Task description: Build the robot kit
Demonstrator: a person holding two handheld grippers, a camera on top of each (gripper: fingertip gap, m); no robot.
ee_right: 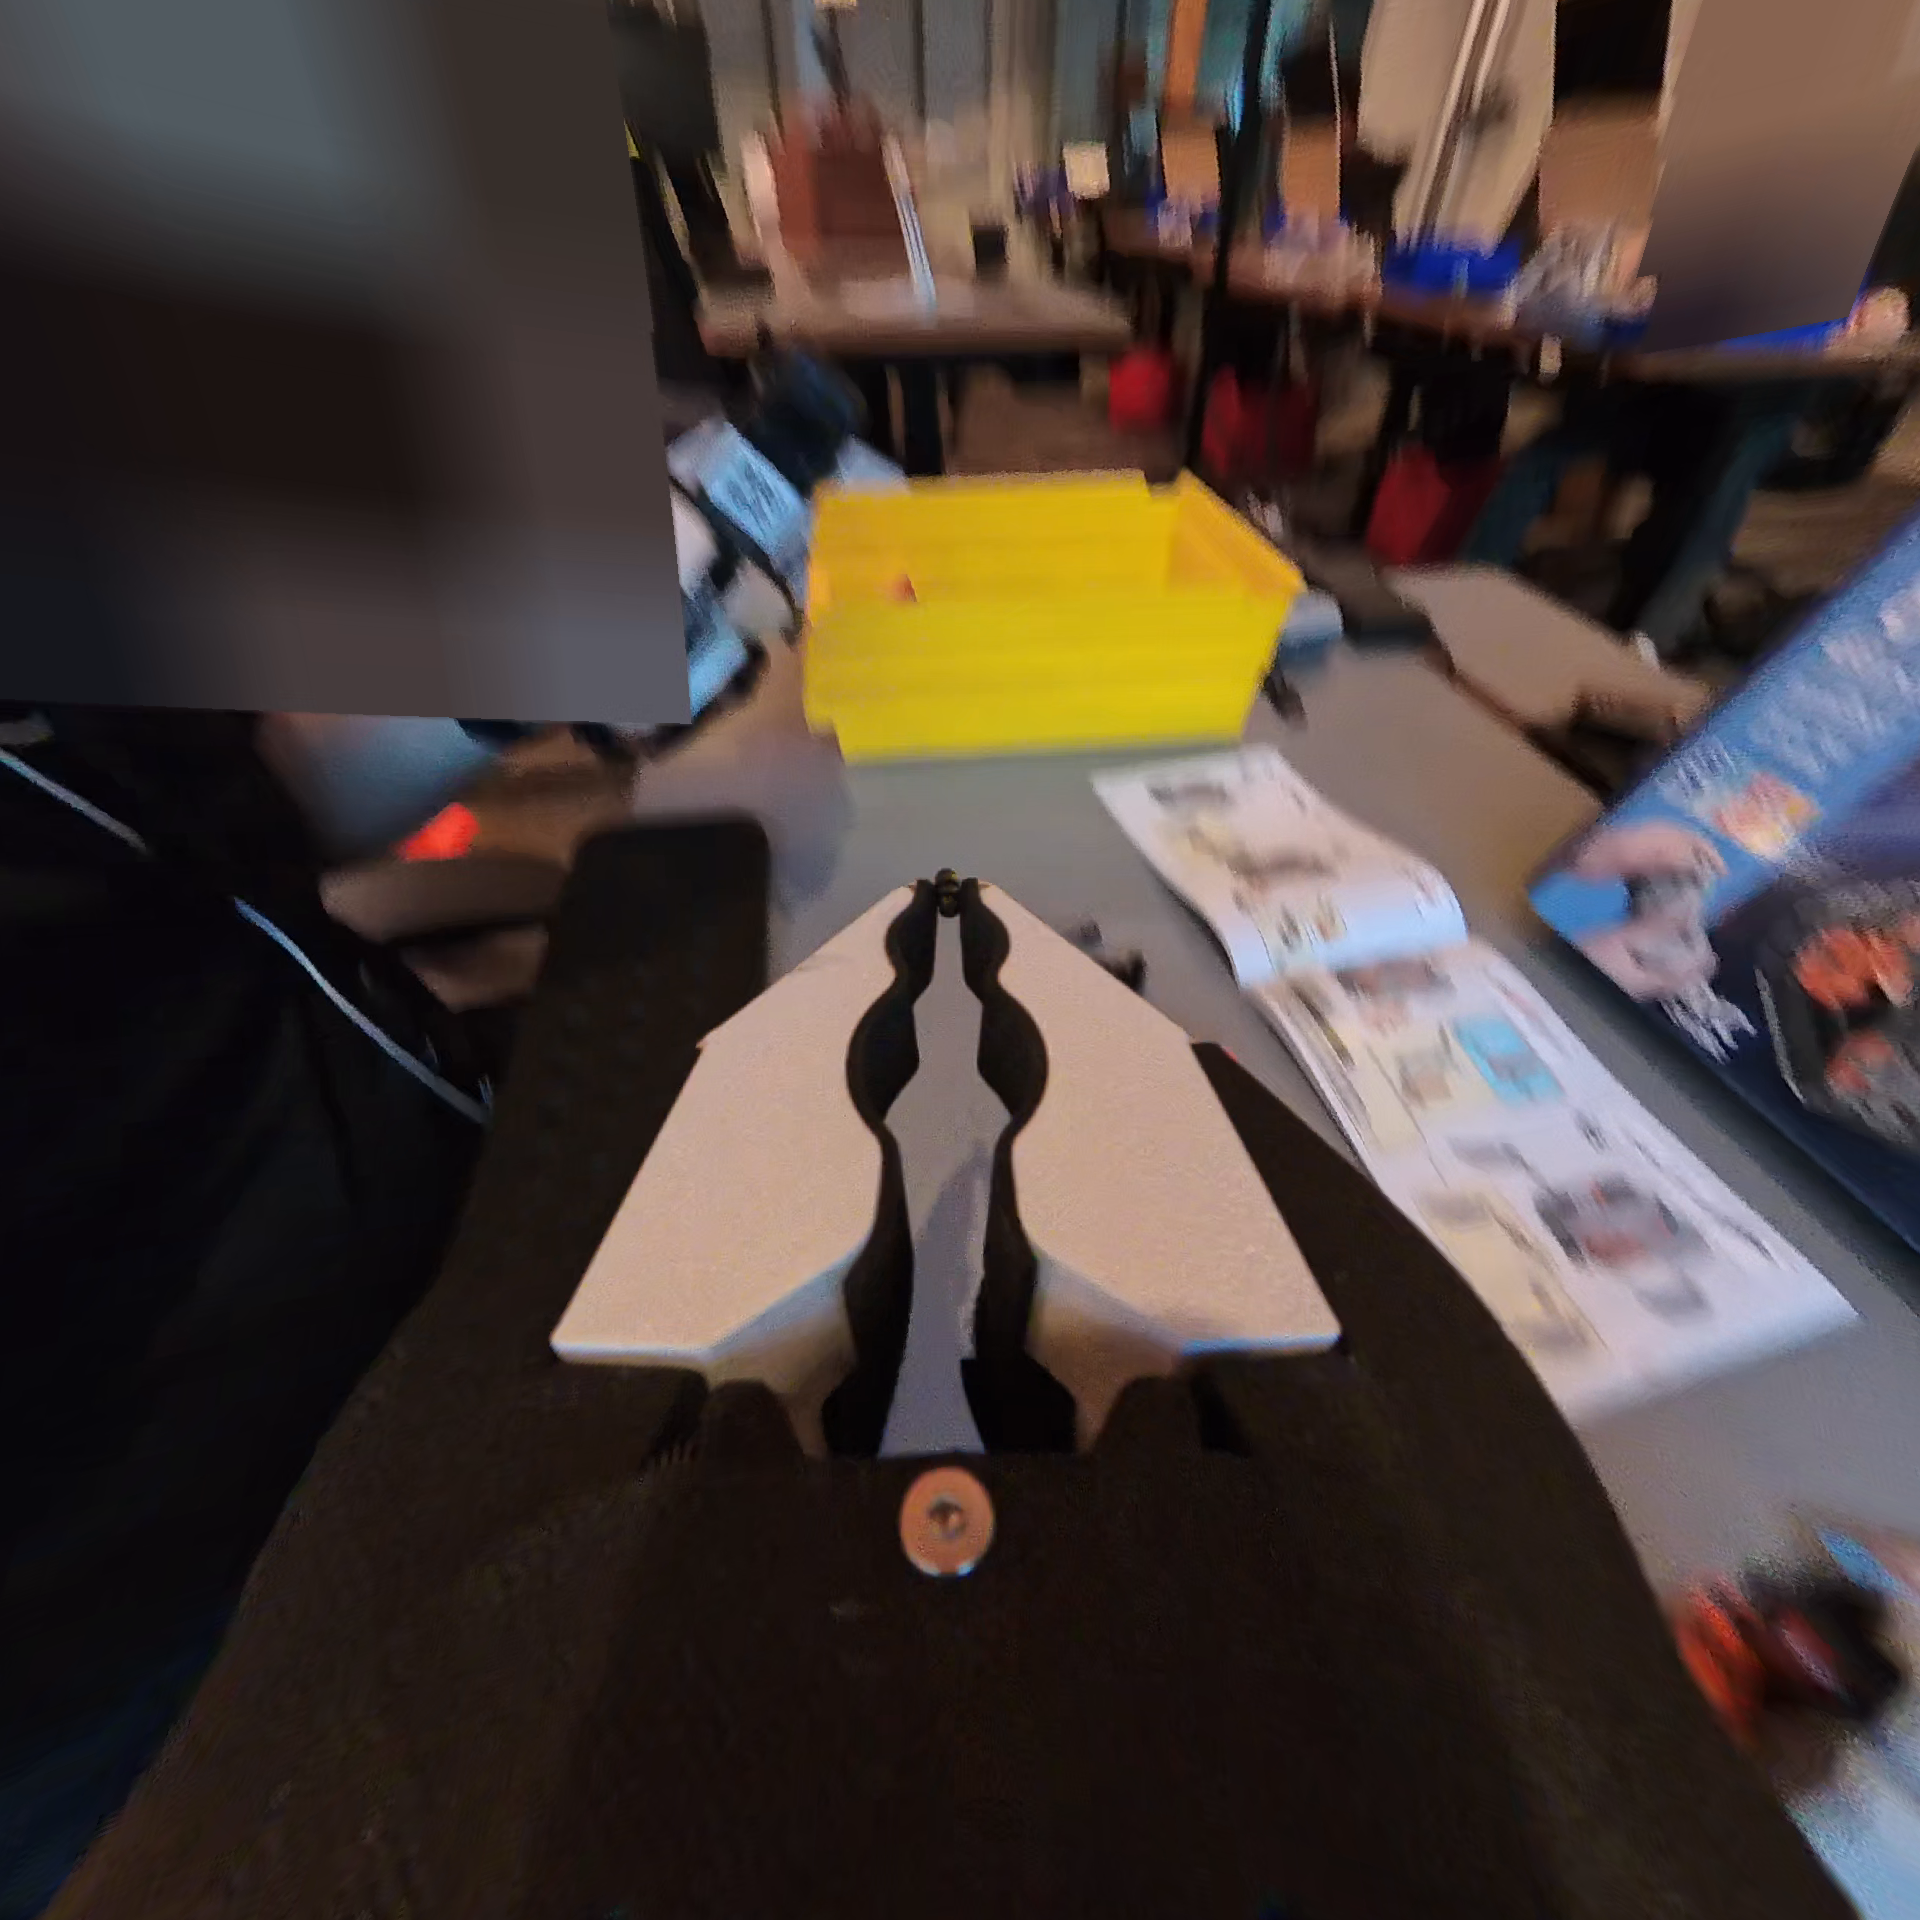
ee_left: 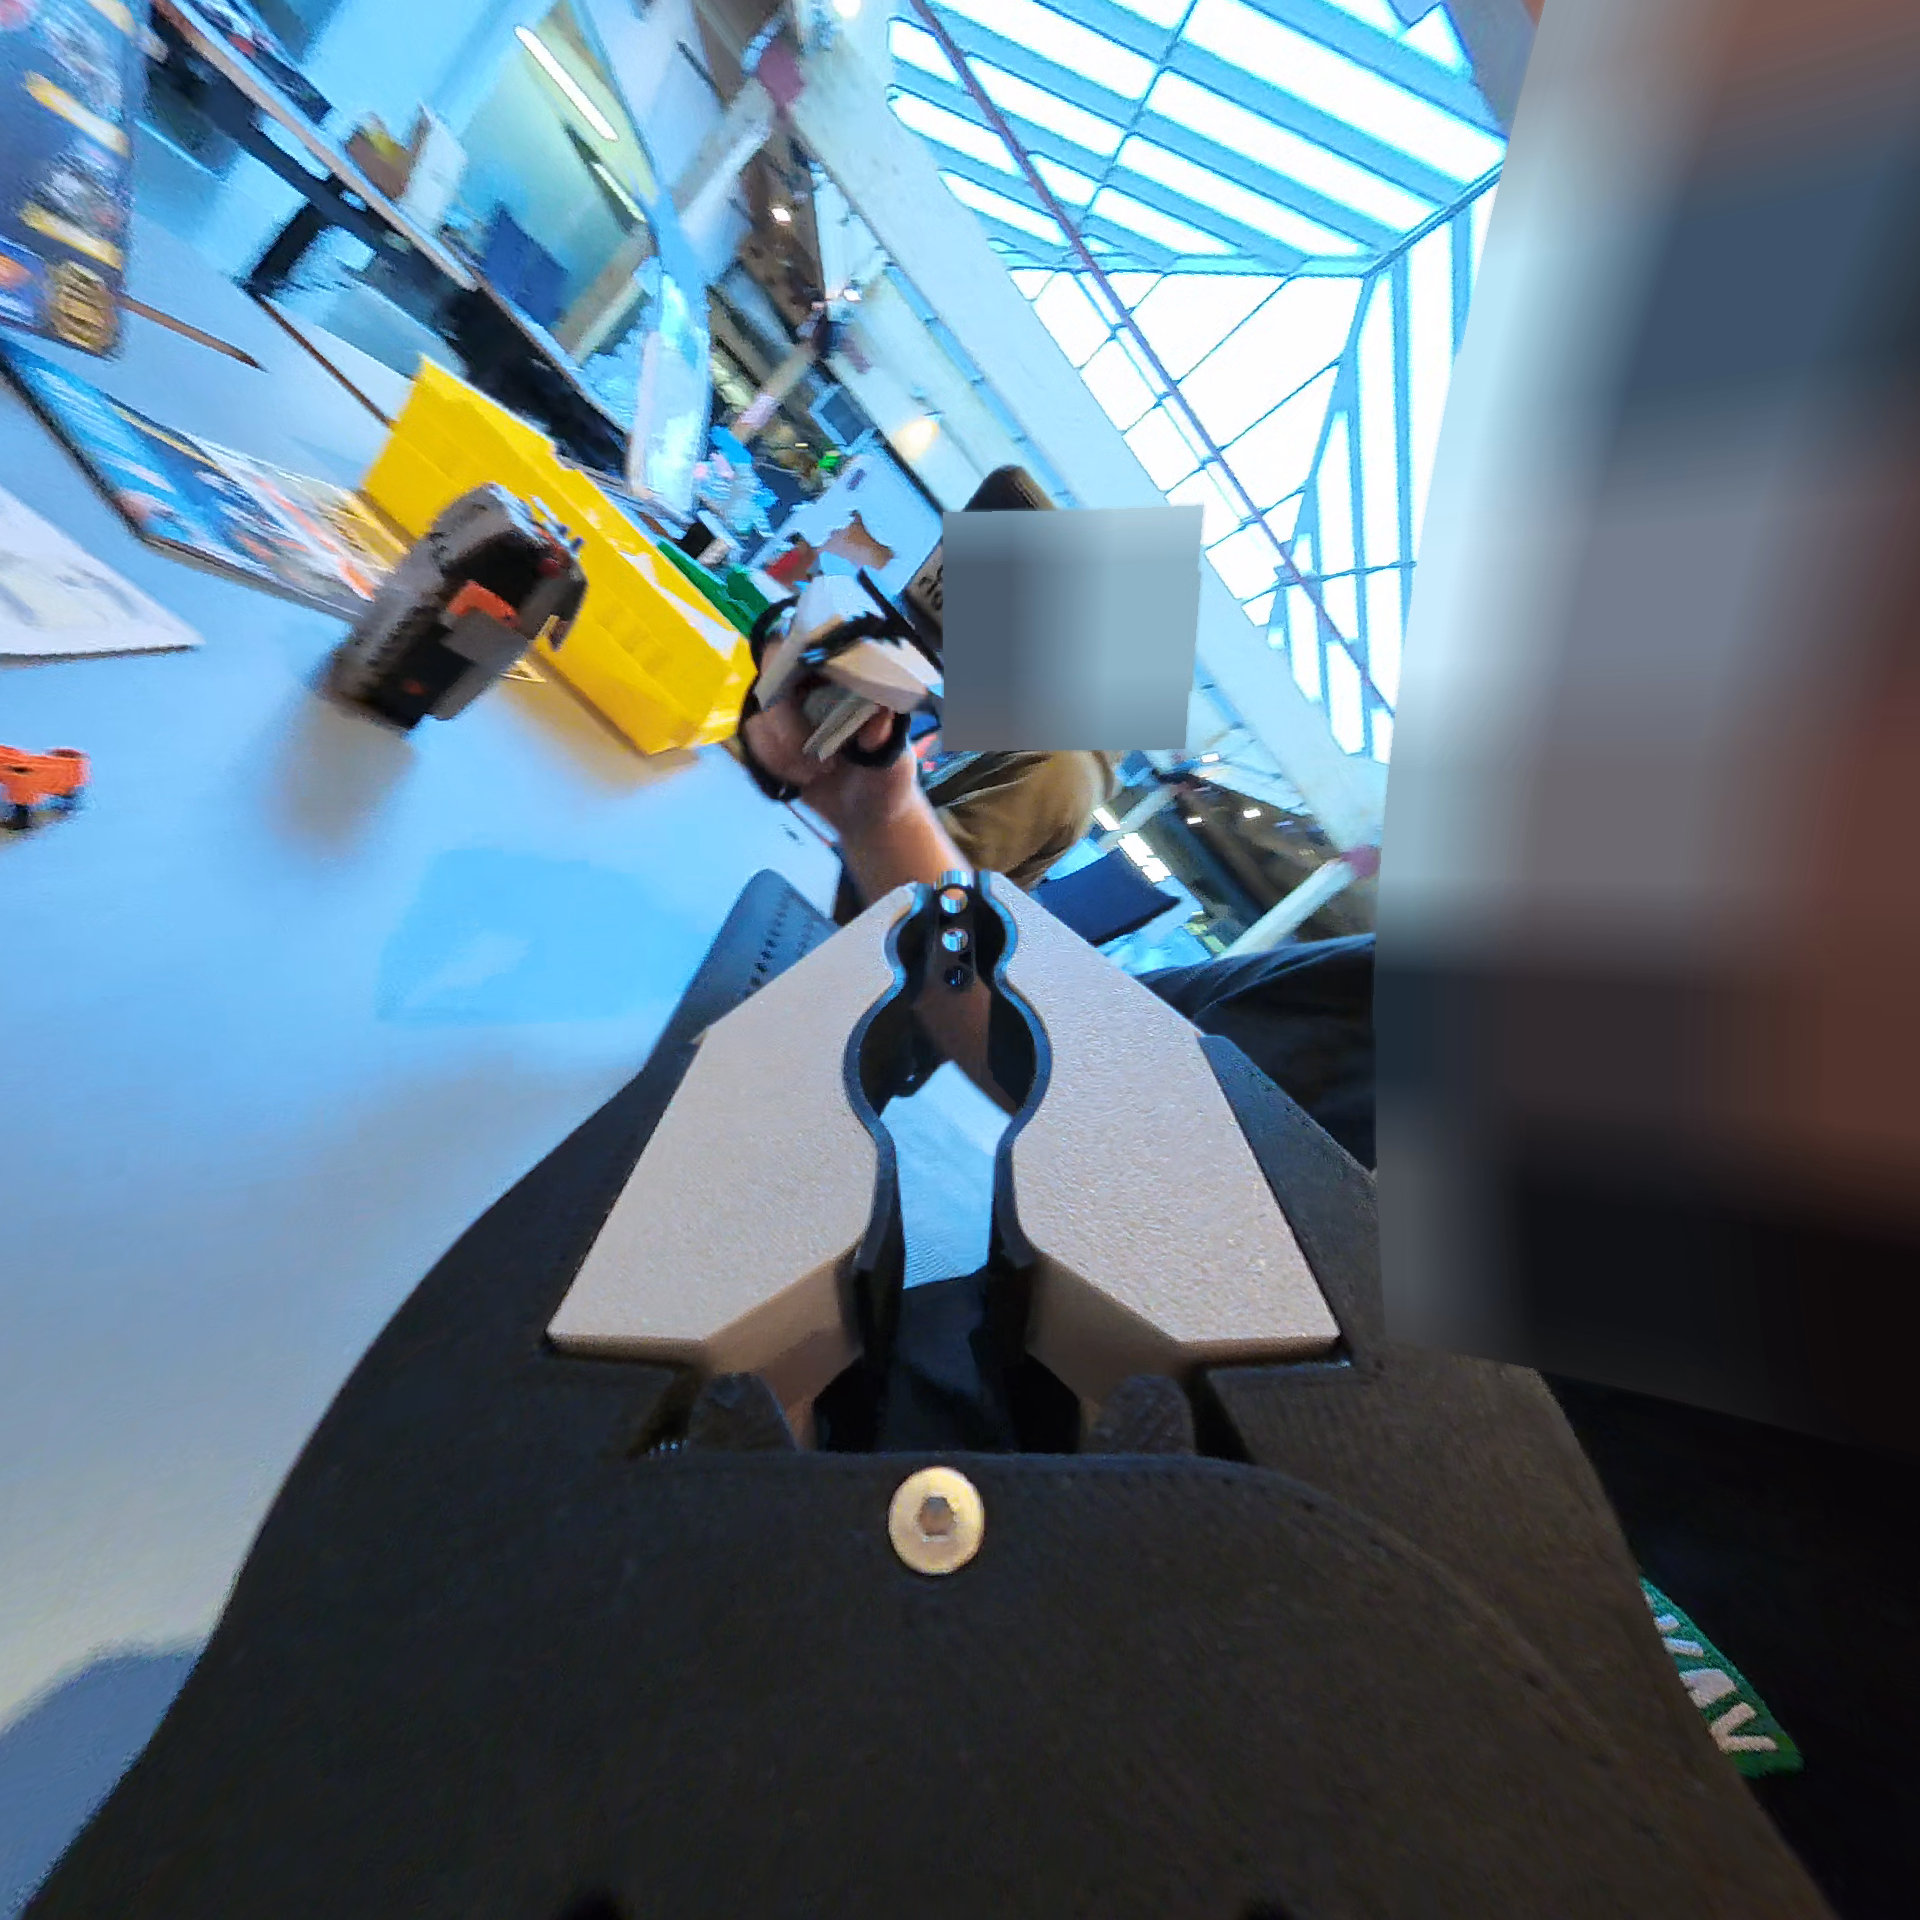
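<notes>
Between your left gripper (ee_left: 951, 896) tips you're clenching a small dark perforated piece (ee_left: 952, 940), held in the air; likely light, rigid and slippery, so grip its flat sides. Your right gripper (ee_right: 945, 891) is pinching a tiny dark part (ee_right: 947, 894) above the grey table (ee_right: 997, 821); it's too blurred to identify. Farther off, the booklet (ee_right: 1455, 1081) and yellow bin (ee_right: 1039, 634) are sitting.
</notes>
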